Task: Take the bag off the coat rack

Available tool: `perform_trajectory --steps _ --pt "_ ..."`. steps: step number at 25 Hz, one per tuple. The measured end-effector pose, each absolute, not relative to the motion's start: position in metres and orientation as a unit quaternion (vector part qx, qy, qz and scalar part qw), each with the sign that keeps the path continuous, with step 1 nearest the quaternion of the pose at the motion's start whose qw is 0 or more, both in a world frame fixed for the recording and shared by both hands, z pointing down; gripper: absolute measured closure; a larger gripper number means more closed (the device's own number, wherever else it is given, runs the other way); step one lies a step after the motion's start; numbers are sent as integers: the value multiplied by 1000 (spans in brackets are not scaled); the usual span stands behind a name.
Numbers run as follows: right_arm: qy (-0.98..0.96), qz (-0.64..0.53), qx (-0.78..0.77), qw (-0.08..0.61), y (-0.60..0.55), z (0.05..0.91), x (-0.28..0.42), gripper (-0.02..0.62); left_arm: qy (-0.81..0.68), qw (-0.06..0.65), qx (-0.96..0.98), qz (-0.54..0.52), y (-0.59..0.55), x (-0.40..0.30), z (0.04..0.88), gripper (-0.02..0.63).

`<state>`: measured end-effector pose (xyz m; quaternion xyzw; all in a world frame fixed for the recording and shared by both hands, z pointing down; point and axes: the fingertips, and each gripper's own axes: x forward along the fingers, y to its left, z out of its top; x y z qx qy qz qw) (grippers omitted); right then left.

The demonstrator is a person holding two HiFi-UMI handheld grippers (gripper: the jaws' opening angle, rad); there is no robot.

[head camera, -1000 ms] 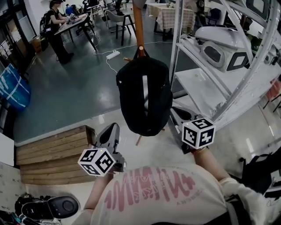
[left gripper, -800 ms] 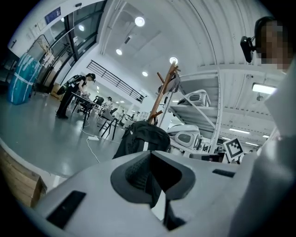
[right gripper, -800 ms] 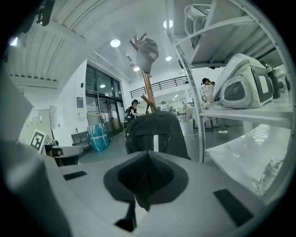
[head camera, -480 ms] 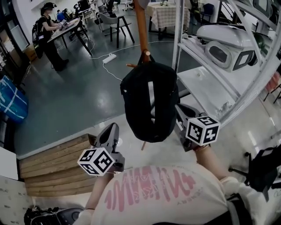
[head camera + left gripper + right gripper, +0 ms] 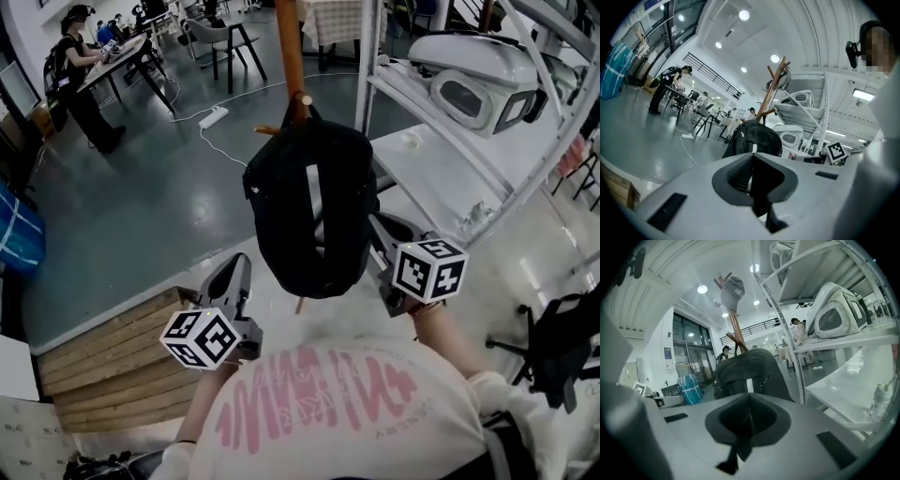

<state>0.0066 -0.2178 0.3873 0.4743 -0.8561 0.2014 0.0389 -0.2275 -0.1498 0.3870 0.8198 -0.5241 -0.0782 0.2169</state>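
A black backpack (image 5: 309, 206) with a pale stripe hangs by its top loop from a peg of the wooden coat rack (image 5: 289, 47). My left gripper (image 5: 239, 267) is shut and empty, low and to the left of the bag, a short way off it. On the bag's lower right side, my right gripper (image 5: 380, 232) is shut too, its tip partly hidden behind the bag. In the left gripper view the backpack (image 5: 754, 138) hangs ahead beyond the closed jaws (image 5: 751, 159). The right gripper view shows the backpack (image 5: 750, 369) close ahead and a grey cap (image 5: 732, 287) on top of the rack.
A white metal shelf unit (image 5: 441, 178) carrying white machines stands just right of the rack. A wooden platform (image 5: 103, 347) lies at lower left, a black chair (image 5: 562, 347) at lower right. On the floor behind are a power strip (image 5: 214, 116) and its cable. A person (image 5: 75, 66) stands at a far table.
Both grippers have come forward toward the bag, and the right one now sits against its lower right side. The bag still hangs on the peg. Both stayed shut.
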Motion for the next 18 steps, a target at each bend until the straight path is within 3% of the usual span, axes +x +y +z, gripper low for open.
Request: perform_trajectory --steps 8,18 --pt "-845 219 486 38 -220 397 25 589 -524 260 807 -82 -157 -224 413 601" --pt "-844 242 476 -47 -257 372 39 589 -517 185 831 -88 -170 -219 388 601"
